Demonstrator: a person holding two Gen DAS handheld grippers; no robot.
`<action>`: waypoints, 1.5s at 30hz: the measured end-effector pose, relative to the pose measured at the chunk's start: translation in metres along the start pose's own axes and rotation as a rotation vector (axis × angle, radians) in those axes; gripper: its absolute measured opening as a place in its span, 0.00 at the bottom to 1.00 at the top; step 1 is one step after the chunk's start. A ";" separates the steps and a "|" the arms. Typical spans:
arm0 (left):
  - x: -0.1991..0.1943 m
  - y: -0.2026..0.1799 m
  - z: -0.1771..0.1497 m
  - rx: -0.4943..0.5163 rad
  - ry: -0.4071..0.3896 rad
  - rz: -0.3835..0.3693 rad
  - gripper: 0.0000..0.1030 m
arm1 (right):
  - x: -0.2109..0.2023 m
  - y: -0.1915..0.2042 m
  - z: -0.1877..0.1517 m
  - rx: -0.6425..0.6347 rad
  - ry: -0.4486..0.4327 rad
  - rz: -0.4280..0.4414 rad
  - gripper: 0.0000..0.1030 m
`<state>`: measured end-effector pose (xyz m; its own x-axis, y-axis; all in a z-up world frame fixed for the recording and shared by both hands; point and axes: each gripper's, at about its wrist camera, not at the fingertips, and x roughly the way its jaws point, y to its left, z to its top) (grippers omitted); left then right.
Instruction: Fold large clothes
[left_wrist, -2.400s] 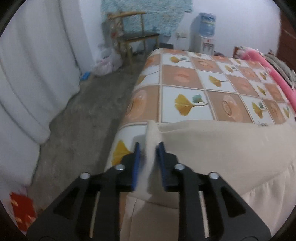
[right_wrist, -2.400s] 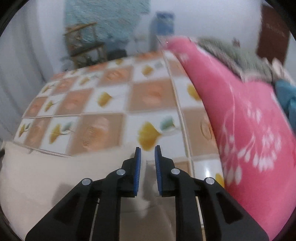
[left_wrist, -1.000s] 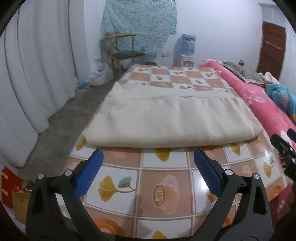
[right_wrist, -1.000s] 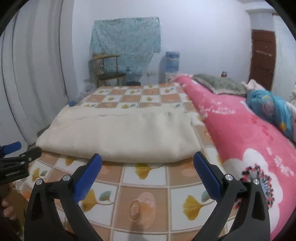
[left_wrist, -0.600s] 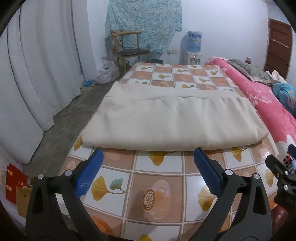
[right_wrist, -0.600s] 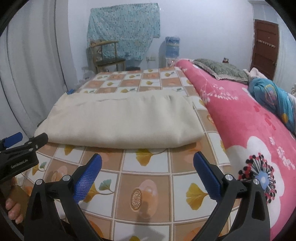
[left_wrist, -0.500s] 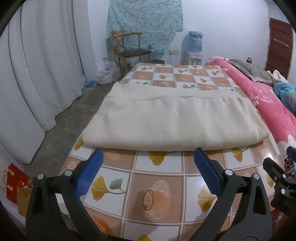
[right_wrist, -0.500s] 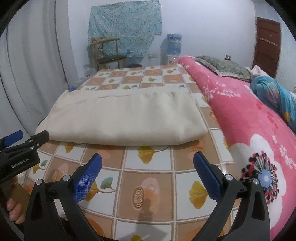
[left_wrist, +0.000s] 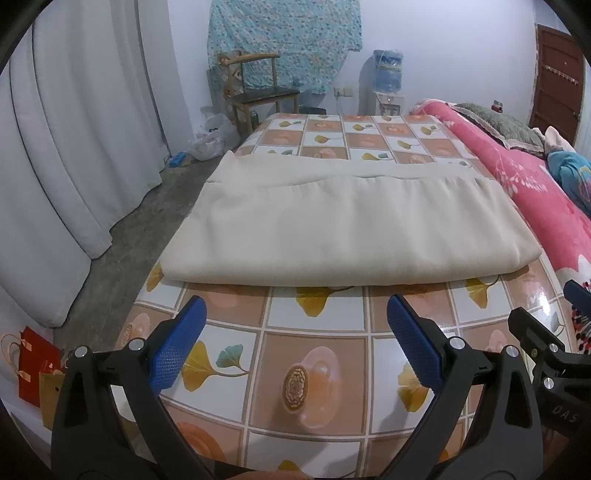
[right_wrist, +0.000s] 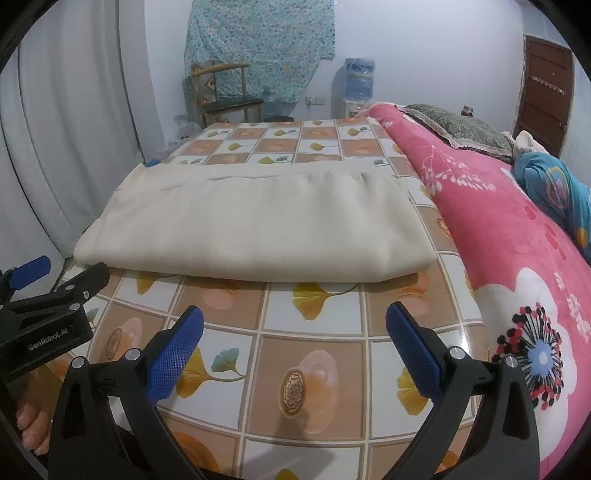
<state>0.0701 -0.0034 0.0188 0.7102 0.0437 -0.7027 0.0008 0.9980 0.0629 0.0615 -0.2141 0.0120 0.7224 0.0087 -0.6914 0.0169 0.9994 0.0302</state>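
A cream cloth (left_wrist: 343, 221), folded into a long band, lies flat across the middle of the bed (left_wrist: 314, 376), spanning from the bed's left edge almost to the pink blanket (left_wrist: 535, 177) along its right side. Its rounded fold faces the bed's near edge; an under layer shows beyond its far edge. Both grippers are empty: the left gripper (left_wrist: 295, 343) and the right gripper (right_wrist: 295, 343) each hover above the near edge with jaws spread wide, level, pointing along the bed toward the cloth and well clear of it. The step in hand appears to be a pause between folds. The next fold probably calls for each gripper to reach an end corner of the band and close there.
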 end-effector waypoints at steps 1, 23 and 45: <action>0.000 0.000 0.000 -0.002 0.000 -0.004 0.92 | 0.000 0.000 0.000 0.001 -0.001 -0.002 0.93; -0.001 -0.005 -0.005 -0.002 0.013 -0.026 0.92 | -0.003 -0.004 0.002 -0.005 0.005 -0.011 0.93; -0.001 -0.008 -0.004 -0.003 0.015 -0.029 0.92 | 0.001 -0.005 0.001 -0.005 0.014 -0.014 0.93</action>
<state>0.0660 -0.0109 0.0162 0.6990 0.0157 -0.7150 0.0186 0.9990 0.0402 0.0627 -0.2195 0.0123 0.7122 -0.0048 -0.7019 0.0235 0.9996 0.0170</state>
